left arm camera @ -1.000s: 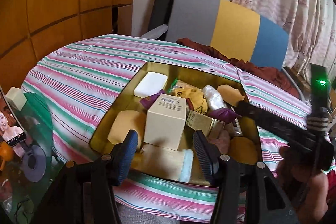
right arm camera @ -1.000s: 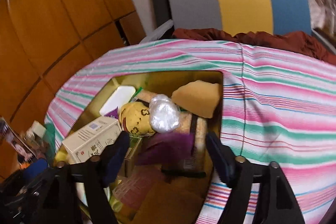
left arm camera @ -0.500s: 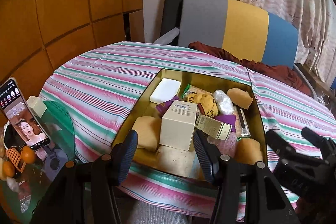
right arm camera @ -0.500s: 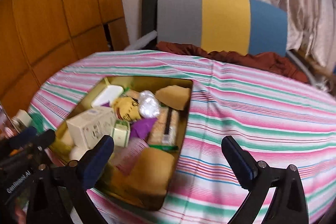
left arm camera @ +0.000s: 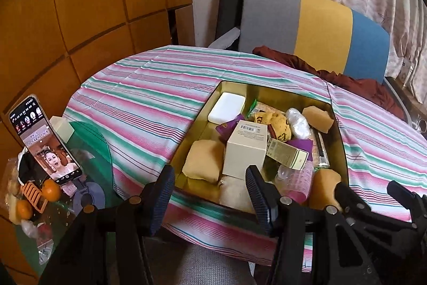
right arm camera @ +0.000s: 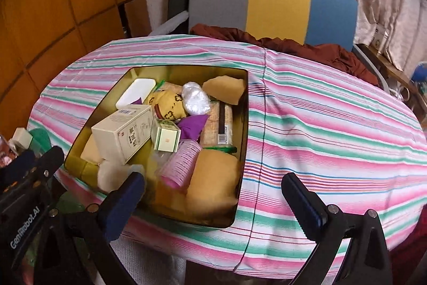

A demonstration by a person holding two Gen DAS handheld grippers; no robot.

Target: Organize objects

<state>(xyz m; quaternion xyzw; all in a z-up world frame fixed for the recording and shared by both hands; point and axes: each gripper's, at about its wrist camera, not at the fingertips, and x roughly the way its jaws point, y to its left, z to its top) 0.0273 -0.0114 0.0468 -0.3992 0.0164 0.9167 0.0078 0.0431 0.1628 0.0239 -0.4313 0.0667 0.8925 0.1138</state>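
left gripper (left arm camera: pixel 209 188) spread, empty, near tray edge | right gripper (right arm camera: pixel 213 200) spread wide, empty | cream box (left arm camera: pixel 246 147) upright in gold tray (left arm camera: pixel 340 140) on table (right arm camera: pixel 320 111) | likely light, stiff cardboard; grip flat side faces, not crushing.

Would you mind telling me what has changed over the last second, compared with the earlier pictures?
Both grippers have drawn back from the gold tin toward the table's near edge. The right gripper, low over the contents a second ago, has opened wider; the left gripper stays open. Nothing was picked up; the cream box and the rest lie unchanged.
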